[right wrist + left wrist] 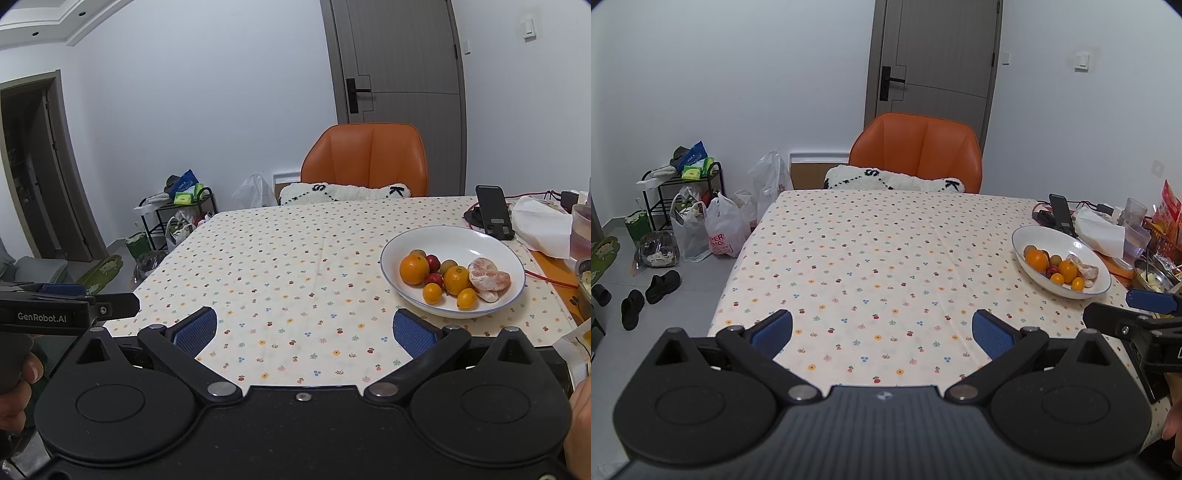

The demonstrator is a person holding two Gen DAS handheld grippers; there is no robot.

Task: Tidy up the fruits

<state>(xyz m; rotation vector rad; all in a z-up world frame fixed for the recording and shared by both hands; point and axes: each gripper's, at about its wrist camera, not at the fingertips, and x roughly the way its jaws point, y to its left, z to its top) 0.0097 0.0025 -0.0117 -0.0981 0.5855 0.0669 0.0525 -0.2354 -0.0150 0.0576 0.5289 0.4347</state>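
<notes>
A white bowl point(480, 240) point(1049, 236) stands on the right side of the table. It holds oranges point(413, 269) point(1037, 260), small red fruits point(433, 263), kiwis point(448, 265) and a peeled citrus point(487, 277) point(1087, 272). My left gripper point(882, 330) hangs open over the near edge of the flowered tablecloth point(871, 258), empty, left of the bowl. My right gripper point(306, 330) is open and empty too, with the bowl just beyond its right fingertip. Each gripper shows at the edge of the other's view.
An orange chair point(365, 162) with a white cushion point(343, 192) stands at the far side. Right of the bowl are a phone on a stand point(493, 216), a tissue pack point(543, 225), cups, cables and a metal dish point(1152, 277). Bags, a rack and shoes point(661, 284) sit on the floor at left.
</notes>
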